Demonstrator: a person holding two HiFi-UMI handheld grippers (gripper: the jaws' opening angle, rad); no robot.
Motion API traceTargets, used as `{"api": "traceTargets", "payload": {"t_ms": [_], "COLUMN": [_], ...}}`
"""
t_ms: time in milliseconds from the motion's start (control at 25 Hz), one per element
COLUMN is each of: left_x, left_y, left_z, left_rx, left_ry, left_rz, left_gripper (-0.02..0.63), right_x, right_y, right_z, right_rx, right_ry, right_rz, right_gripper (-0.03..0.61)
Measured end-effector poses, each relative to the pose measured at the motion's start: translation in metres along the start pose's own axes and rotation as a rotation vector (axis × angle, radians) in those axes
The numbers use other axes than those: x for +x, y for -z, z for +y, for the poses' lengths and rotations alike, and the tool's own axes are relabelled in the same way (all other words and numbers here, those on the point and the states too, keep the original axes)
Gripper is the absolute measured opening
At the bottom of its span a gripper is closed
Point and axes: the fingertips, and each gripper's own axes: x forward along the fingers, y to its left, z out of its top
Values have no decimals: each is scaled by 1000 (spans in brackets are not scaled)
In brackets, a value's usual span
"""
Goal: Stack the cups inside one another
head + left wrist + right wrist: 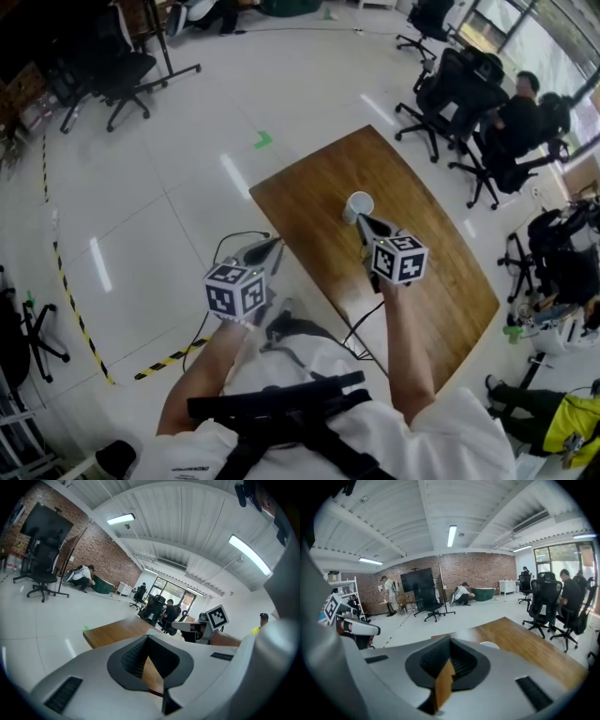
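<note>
White cup (pixel 358 205) stands on wooden table (pixel 445 277), just beyond right gripper (pixel 362 221).

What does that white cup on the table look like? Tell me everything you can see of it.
The white cup is plain and round, with its open mouth facing up. I cannot tell whether it is paper or plastic. It stands upright on the wooden table, roughly mid-table. Whether other cups sit nested inside it is not visible. The right gripper points at it from close by with its jaws closed and empty, so nothing holds the cup.
</note>
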Motion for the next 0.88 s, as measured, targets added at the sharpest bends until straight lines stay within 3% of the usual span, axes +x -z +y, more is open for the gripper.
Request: {"api": "traceTargets", "payload": {"t_ms": [240,440,880], "left_x": [-73,-107,-70], "left_y": [13,36,61], "left_z": [7,8,-86], "left_rx": [-30,-51,27], "left_ry": [-60,-73,34], "left_rz": [-68,-75,-19], "left_gripper": [-8,-8,-8], "right_x": [-37,-75,-176], "right_y": [14,29,61], "right_z": [61,97,70], "right_rx": [196,245,232], "right_ry": [-88,-107,20], "right_rz": [-113,-149,-214], "right_gripper": [2,0,0]}}
